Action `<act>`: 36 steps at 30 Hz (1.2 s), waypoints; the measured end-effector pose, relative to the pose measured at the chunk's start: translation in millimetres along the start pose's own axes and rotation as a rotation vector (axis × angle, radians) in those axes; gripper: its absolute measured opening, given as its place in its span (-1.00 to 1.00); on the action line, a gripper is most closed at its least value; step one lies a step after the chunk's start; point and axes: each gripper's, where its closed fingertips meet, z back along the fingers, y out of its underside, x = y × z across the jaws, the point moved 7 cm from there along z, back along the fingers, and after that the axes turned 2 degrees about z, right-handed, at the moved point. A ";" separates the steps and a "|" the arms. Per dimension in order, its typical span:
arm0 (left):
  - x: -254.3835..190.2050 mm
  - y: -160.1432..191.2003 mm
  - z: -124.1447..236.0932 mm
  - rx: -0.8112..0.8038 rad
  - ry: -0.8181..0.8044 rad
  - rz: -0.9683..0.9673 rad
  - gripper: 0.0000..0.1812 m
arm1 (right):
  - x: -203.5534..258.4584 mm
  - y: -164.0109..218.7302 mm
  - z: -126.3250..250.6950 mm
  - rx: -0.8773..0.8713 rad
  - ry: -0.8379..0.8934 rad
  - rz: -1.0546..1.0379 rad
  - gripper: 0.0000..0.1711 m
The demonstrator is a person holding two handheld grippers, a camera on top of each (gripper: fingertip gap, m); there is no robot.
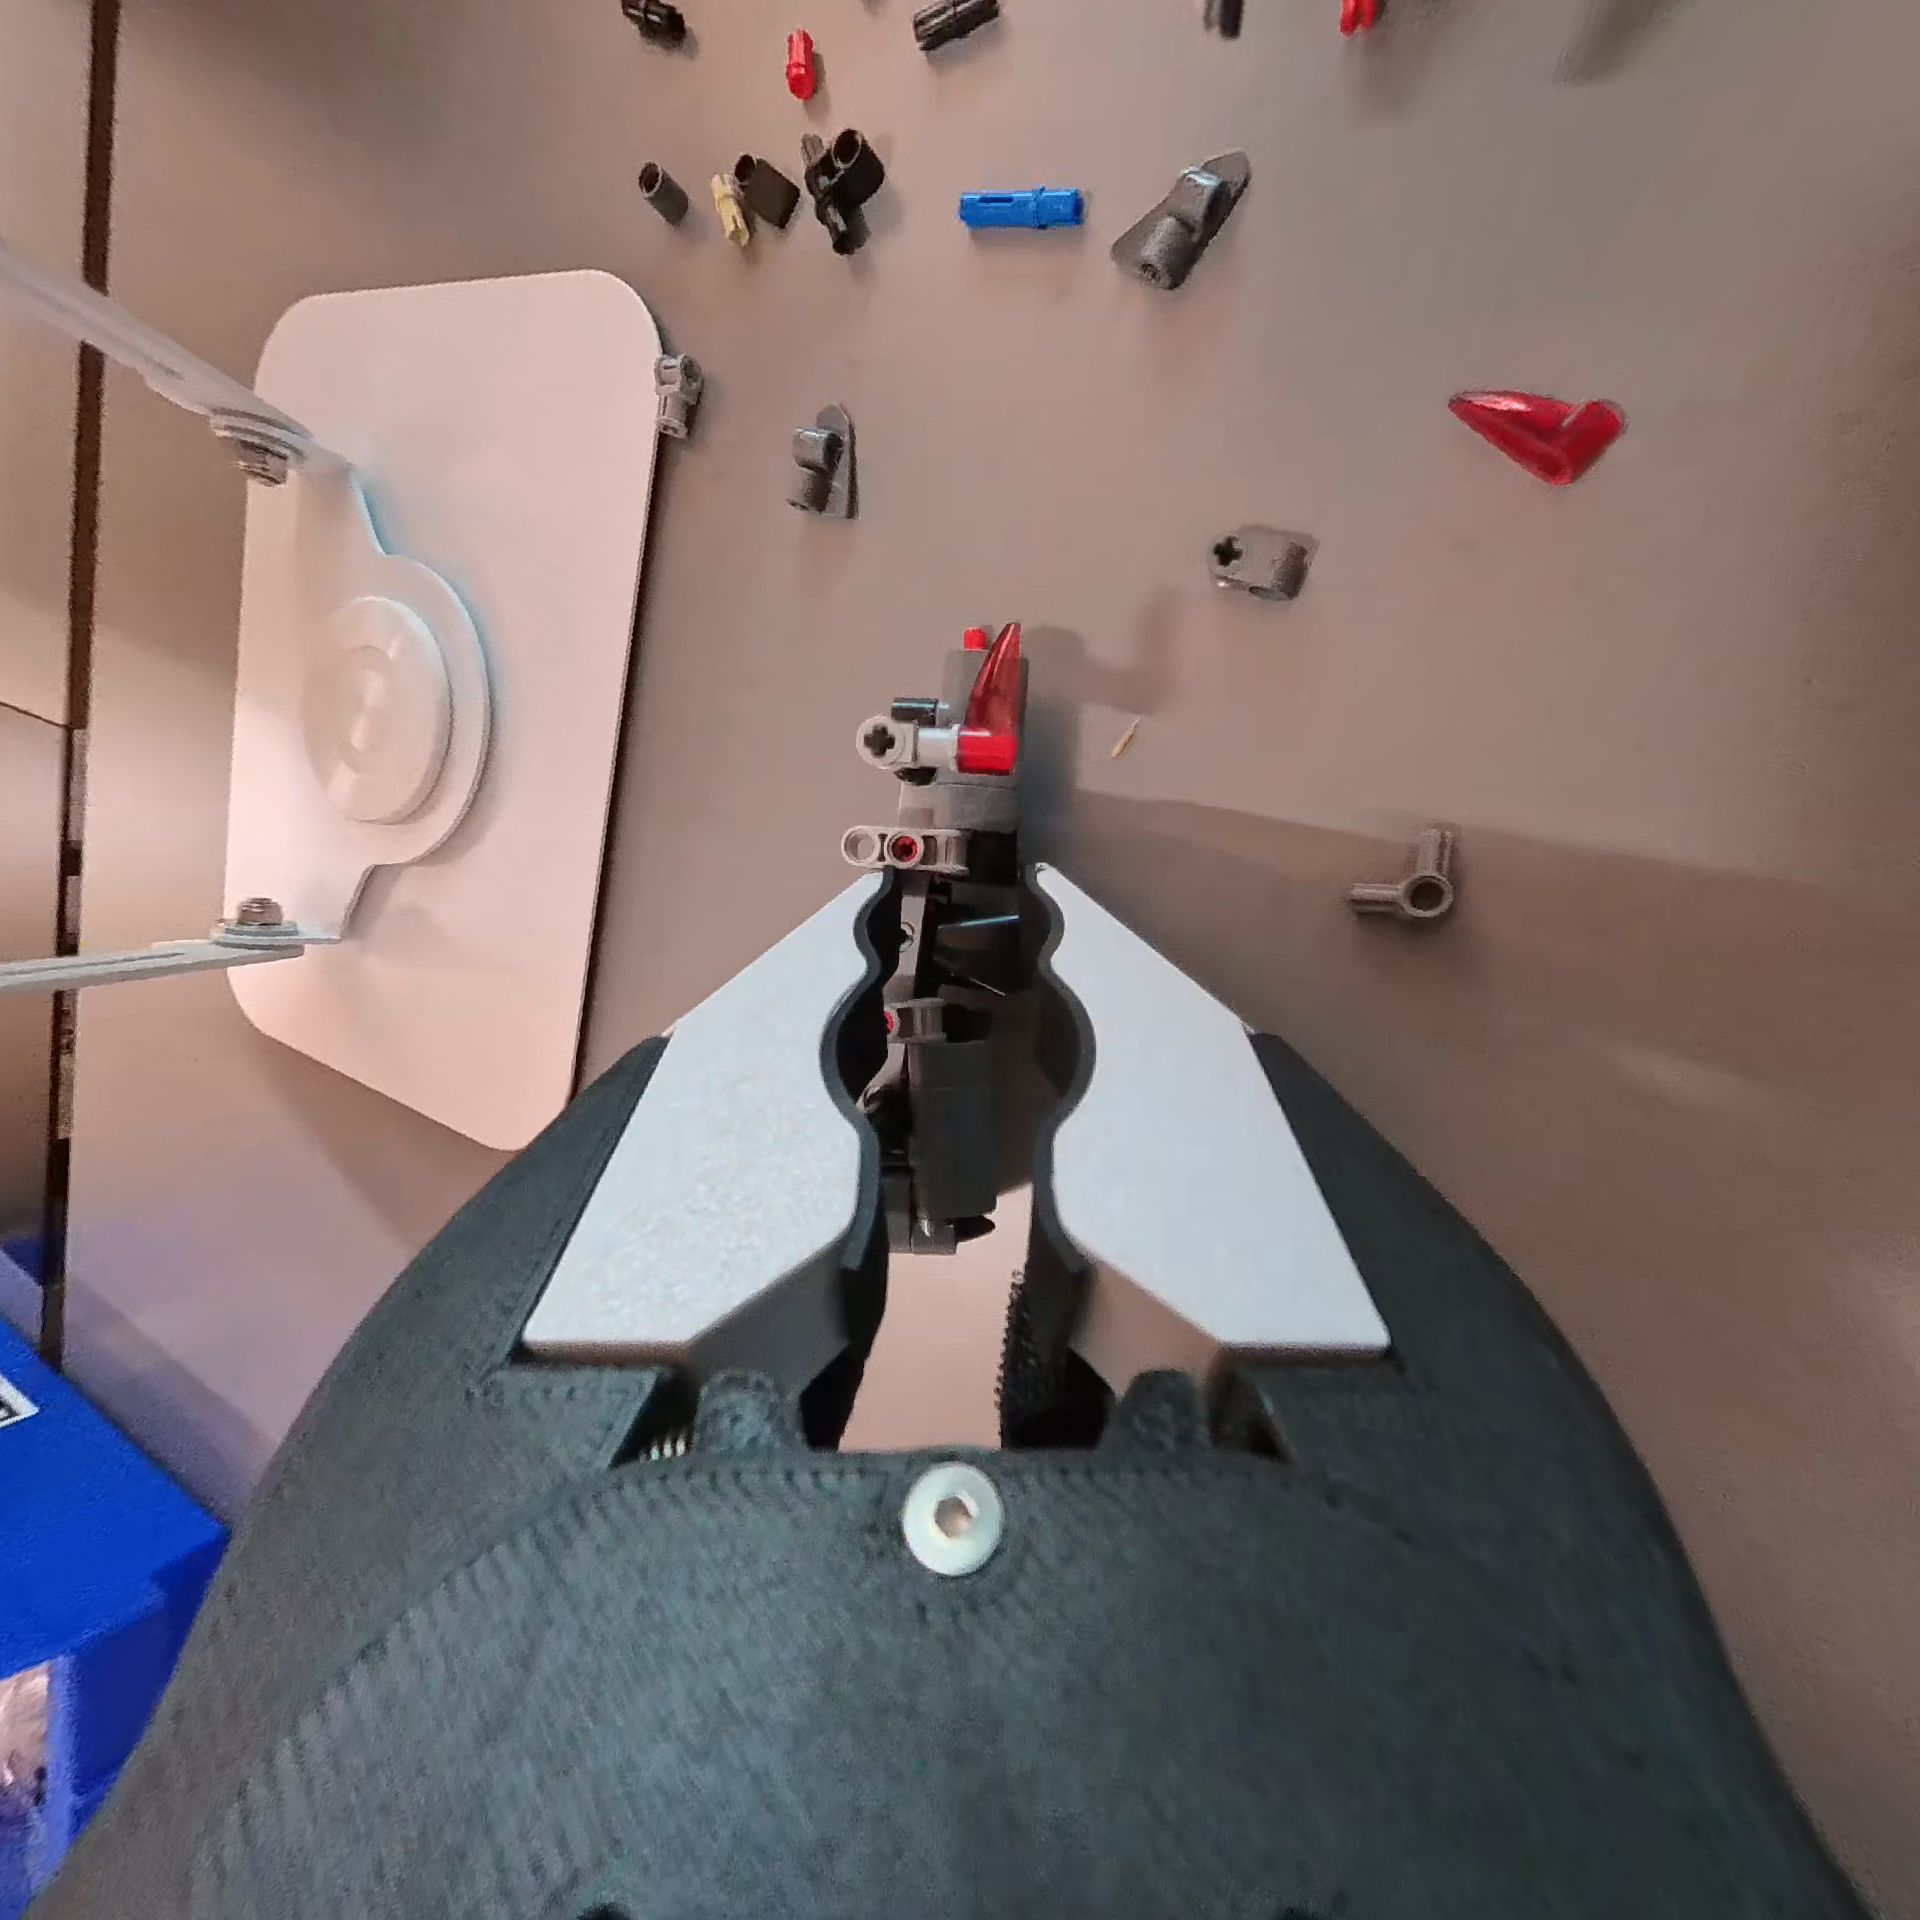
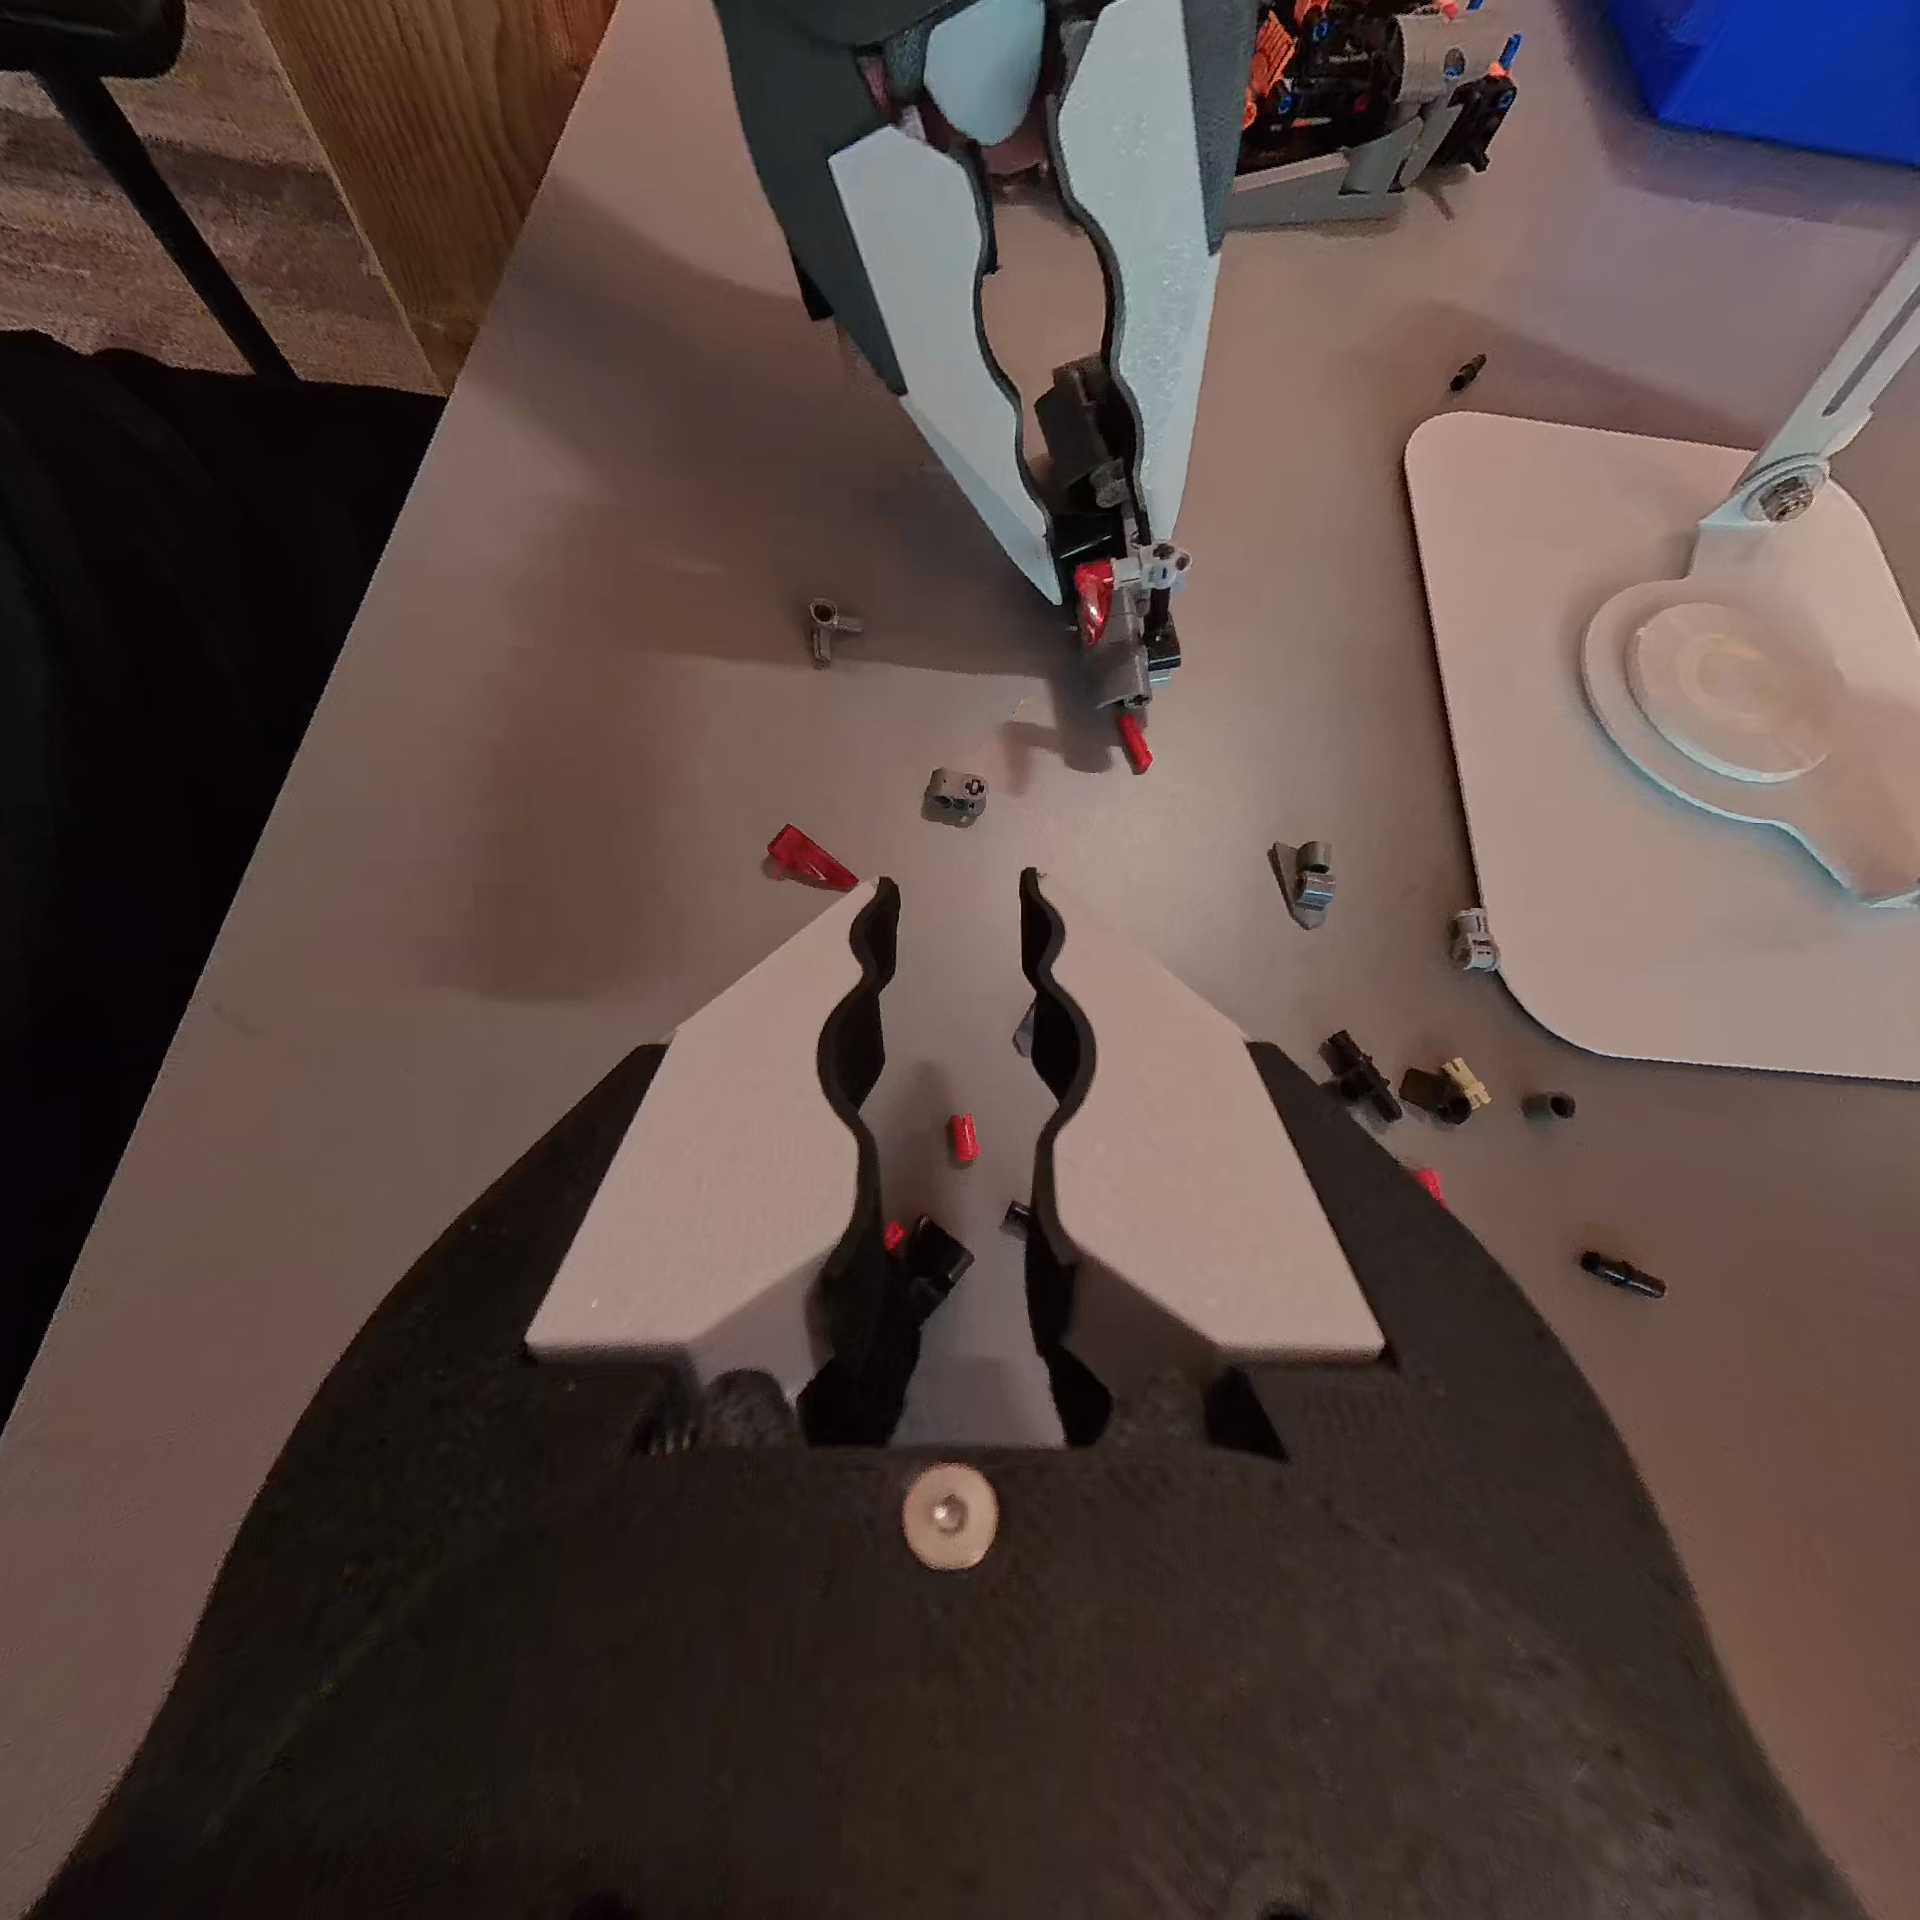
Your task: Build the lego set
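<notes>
- The left claw (image 1: 956, 883) is pinching a slim grey-and-black lego sub-assembly (image 1: 951, 831), which sticks out past the fingertips with its tip just above the counter (image 1: 1558, 1143).
- The right claw (image 2: 956, 883) is spread and holds nothing; it hovers over loose parts, with a small red pin (image 2: 963, 1136) lying on the counter between its fingers.
- The sub-assembly carries a translucent red fin (image 1: 992, 707), a light grey cross-hole connector on its side and a short red axle at its end.
- Judging by the layout, the build is partway: several pieces are joined, but many lie unused.
- Near the middle of the counter lie a grey cross-hole block (image 2: 954, 795), a second red fin (image 2: 805, 860) and a grey angle connector (image 2: 828, 629).
- Toward the white stand base (image 2: 1558, 987) sit a grey wedge piece (image 2: 1304, 881) and black pins (image 2: 1356, 1070).
- A larger orange-and-black model (image 2: 1351, 73) rests at the far edge, beside a blue bin (image 2: 1766, 73).
</notes>
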 end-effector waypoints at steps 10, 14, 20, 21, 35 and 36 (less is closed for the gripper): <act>24.5 -0.7 -6.3 -0.001 0.154 0.072 -0.88 | -3.1 0.8 10.1 -0.033 -0.013 -0.042 -0.75; 27.9 -1.9 -7.8 0.007 0.187 0.080 -0.88 | -1.4 0.3 10.1 -0.029 -0.018 -0.035 -0.75; 29.4 -2.5 -8.3 0.017 0.202 0.081 -0.88 | 0.3 0.3 9.1 -0.022 -0.024 -0.030 -0.75; 29.1 -2.6 -8.3 0.018 0.200 0.081 -0.88 | 0.1 0.2 9.4 -0.021 -0.022 -0.029 -0.75; 21.2 -7.0 -8.9 0.055 0.099 0.191 -0.79 | -20.7 8.6 26.8 -0.010 0.065 -0.087 -0.74; 19.0 -7.7 -8.6 0.064 0.078 0.186 -0.76 | -23.6 10.7 29.3 -0.001 0.079 -0.093 -0.74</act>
